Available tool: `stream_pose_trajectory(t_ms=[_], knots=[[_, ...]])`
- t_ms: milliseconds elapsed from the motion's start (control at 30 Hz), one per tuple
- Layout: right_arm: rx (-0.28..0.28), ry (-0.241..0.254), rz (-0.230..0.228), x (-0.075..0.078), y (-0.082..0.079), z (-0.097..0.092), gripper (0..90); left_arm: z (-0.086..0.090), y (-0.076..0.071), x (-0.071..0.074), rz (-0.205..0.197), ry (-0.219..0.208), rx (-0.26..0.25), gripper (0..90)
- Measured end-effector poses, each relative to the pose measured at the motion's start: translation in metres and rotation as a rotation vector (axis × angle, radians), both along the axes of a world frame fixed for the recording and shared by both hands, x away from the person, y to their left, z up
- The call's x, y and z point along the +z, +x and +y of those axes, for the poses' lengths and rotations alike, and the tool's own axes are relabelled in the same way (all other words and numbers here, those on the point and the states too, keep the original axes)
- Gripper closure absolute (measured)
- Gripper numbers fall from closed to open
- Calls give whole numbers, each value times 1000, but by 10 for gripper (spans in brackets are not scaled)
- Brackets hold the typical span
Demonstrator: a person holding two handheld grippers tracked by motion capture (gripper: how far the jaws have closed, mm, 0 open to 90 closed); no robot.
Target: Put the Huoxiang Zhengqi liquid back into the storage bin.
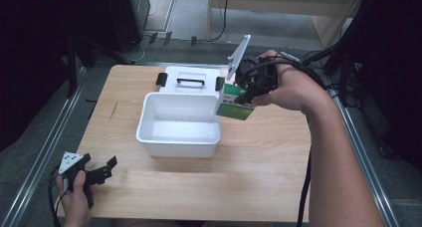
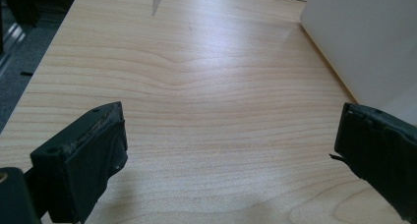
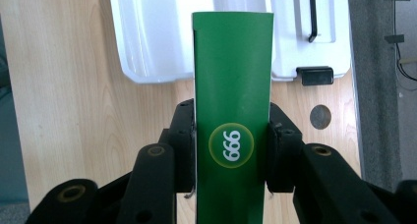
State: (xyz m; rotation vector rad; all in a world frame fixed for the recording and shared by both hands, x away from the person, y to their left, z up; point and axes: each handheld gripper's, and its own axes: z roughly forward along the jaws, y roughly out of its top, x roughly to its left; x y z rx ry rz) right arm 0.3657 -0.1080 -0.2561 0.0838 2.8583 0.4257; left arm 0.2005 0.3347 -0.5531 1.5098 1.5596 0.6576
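Observation:
A green and white carton (image 1: 234,103) hangs in the air by the right rim of the open white box (image 1: 149,118), with my right gripper (image 1: 245,96) shut on it. In the right gripper view the green carton (image 3: 232,91) stands between the two black pads (image 3: 183,135), which press on its sides, and the white box (image 3: 147,37) lies beyond it. The box's lid (image 1: 191,80), with a black handle, lies open behind the box. My left gripper (image 1: 102,170) rests at the table's front left, jaws wide apart (image 2: 228,150) over bare wood.
The wooden table (image 1: 259,172) has metal rails along both sides. The white box's outer wall (image 2: 364,37) stands to the right of my left gripper. A round hole (image 3: 320,117) sits in the tabletop near the lid's black latch (image 3: 314,75). Dark stands surround the table.

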Motion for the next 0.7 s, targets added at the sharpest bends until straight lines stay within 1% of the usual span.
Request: stream_pose_trajectory(t_ms=[233,300,333,433,467,533,600,700], knots=[[2,-3,2,3,1,13,649,0,0,0,-2,-3,0,3],[8,11,4,4,1,20,649,0,0,0,0,-1,0,3],[8,11,4,4,1,20,649,0,0,0,0,-1,0,3],[2,16,8,5,1,30,649,0,0,0,-1,-2,0,3],[11,15,10,5,1,32,648,0,0,0,-1,-2,0,3],[12,15,10,4,1,35,649,0,0,0,-1,-1,-1,3],[25,14,10,3,2,42,649,0,0,0,-2,-2,-1,3],[6,20,20,2,3,48,649,0,0,0,-2,-3,0,3]])
